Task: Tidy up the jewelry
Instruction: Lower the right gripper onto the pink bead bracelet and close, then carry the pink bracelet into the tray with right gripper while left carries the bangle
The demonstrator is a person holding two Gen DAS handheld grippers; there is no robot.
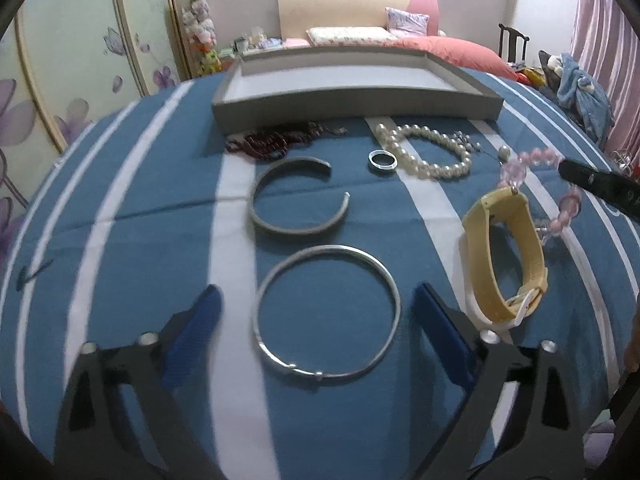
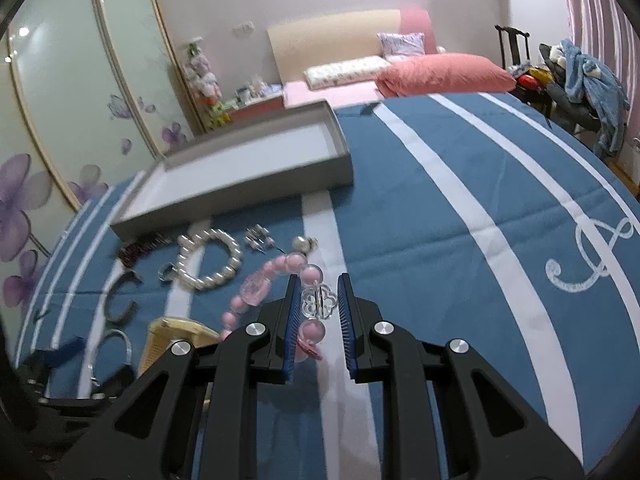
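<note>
Jewelry lies on a blue, white-striped cloth. My left gripper (image 1: 316,300) is open, its blue fingers on either side of a closed silver bangle (image 1: 327,312). Beyond it lie an open silver cuff (image 1: 298,196), a silver ring (image 1: 383,160), a pearl bracelet (image 1: 428,150), dark red beads (image 1: 272,142) and a yellow watch band (image 1: 506,256). My right gripper (image 2: 319,300) is shut on the pink bead bracelet (image 2: 276,276), gripping its clear charm (image 2: 319,300). The bracelet also shows in the left wrist view (image 1: 536,160). The grey tray (image 1: 356,100) stands behind, empty.
Small earrings (image 2: 258,238) and a pearl stud (image 2: 300,243) lie near the pearl bracelet. The grey tray (image 2: 240,184) sits left of the right gripper. A bed with pink bedding (image 2: 440,72), a wardrobe and a chair with clothes stand beyond the cloth.
</note>
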